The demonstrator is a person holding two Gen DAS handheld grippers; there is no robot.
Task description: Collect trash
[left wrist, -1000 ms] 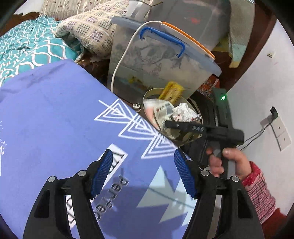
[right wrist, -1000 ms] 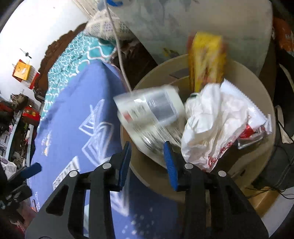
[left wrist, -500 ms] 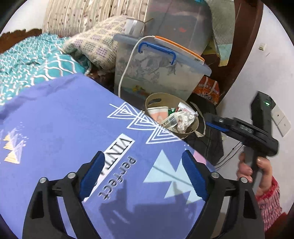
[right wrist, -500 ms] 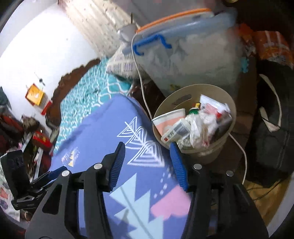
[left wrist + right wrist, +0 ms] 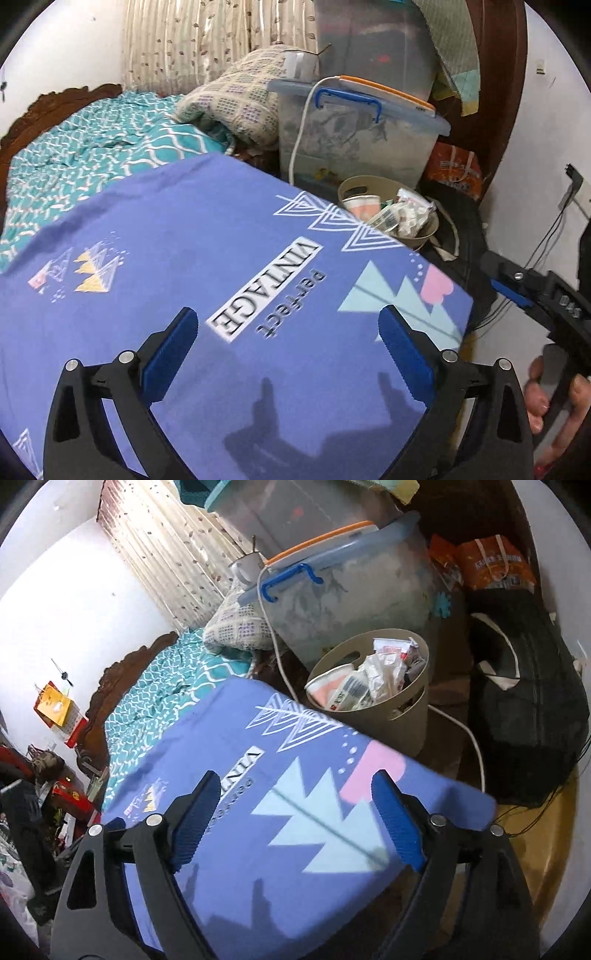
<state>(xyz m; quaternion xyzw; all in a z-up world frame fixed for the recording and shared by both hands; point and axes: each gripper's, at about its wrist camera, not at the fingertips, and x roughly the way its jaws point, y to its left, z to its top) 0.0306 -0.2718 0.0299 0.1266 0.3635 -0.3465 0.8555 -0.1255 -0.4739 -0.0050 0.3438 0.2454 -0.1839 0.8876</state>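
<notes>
Beyond the mat's (image 5: 295,812) far edge, full bin (image 5: 402,716).

Left wrist view: looks down across purple cloth (image 5: 229,236) toward distant beige bin (image 5: 354,184). Right wrist view: same heading, nearer bin (image 5: 391,716) (seen from its right). Shared: cloth (image 5: 236,738), bin, lidded storage box (image 5: 354,136).

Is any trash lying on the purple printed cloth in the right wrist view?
No: the purple printed cloth is bare, and the wrappers and paper cup sit inside the beige bin.
</notes>
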